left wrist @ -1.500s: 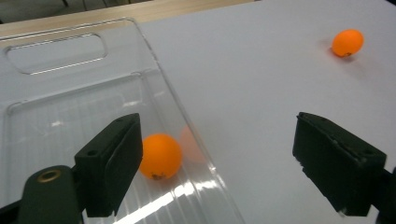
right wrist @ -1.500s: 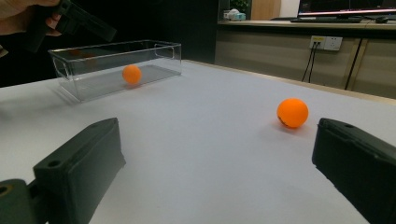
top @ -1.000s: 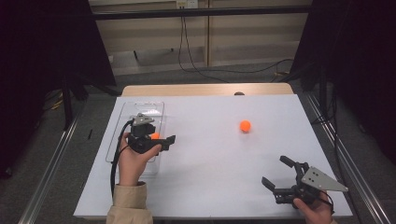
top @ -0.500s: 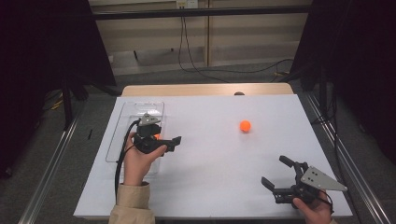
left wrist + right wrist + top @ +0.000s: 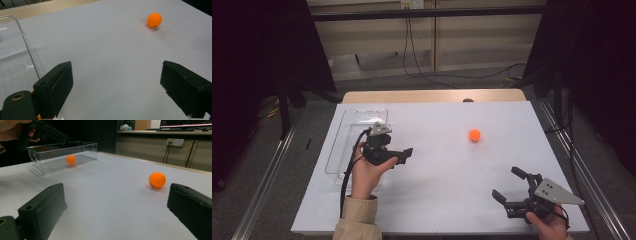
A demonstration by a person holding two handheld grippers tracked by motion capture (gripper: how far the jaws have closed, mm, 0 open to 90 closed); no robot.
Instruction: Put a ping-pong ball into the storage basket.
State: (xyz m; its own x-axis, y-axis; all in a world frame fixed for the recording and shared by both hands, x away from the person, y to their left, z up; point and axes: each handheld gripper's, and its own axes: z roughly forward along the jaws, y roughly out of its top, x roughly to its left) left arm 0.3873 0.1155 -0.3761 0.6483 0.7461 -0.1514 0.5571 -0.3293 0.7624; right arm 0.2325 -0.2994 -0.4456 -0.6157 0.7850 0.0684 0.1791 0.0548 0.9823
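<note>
Over the white tabletop (image 5: 437,200), I hold my left gripper (image 5: 404,155) just beside the clear plastic box (image 5: 343,131) that stands along the left edge; its jaws have just been opening and now stand wide, with nothing between them. In the left gripper view the box's clear wall (image 5: 27,50) sits just beside the left jaw, and bare tabletop lies between the two jaws. An orange ball (image 5: 474,135) rests on the open tabletop, right of centre and toward the far edge, well apart from both grippers (it shows ahead of the jaws in both gripper views (image 5: 154,20) (image 5: 157,180)). A second orange ball (image 5: 70,159) lies inside the clear box, seen through its wall in the right gripper view. My right gripper (image 5: 511,187) rests low near the near right corner, its jaws spread wide and empty, pointing across the tabletop toward the box and the loose ball.
</note>
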